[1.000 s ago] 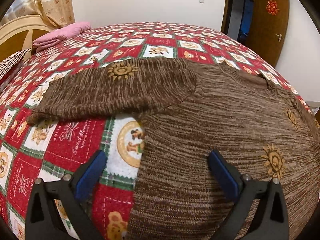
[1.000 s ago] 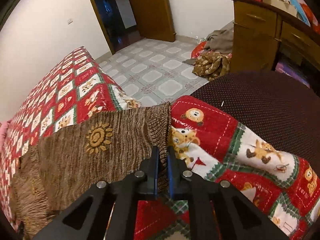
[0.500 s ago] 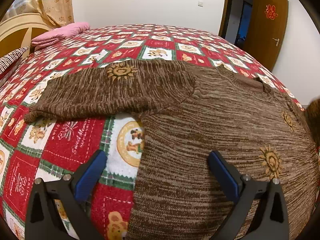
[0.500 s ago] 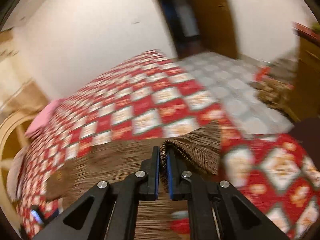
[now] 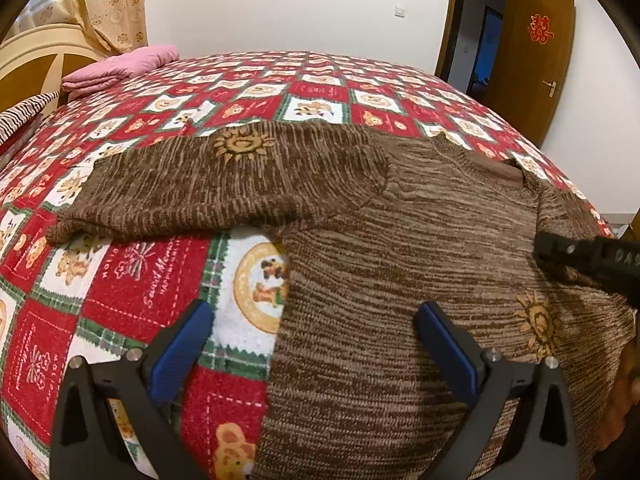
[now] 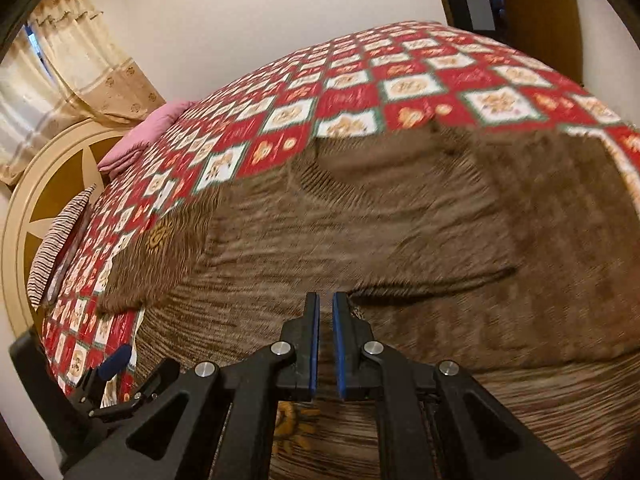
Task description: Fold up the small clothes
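While beside pink blanket [image 5: 120, 66], brown sweater [image 5: 400, 280].

Landmark: brown sweater [image 5: 400, 280] flat on the bed quilt [image 5: 120, 280]. Beyond its collar, open quilt runs clear to the wall, nothing in the way. Off its outstretched-sleeve side, bare quilt, then pink folded bedding [image 5: 120, 66] and a striped pillow [image 5: 24, 114] against the headboard [image 6: 52, 184] block that end. Over its body: right gripper [image 6: 324, 344] low above the knit with the other sleeve pulled across, left gripper [image 5: 312, 344] at the hem edge. Little room between the two.
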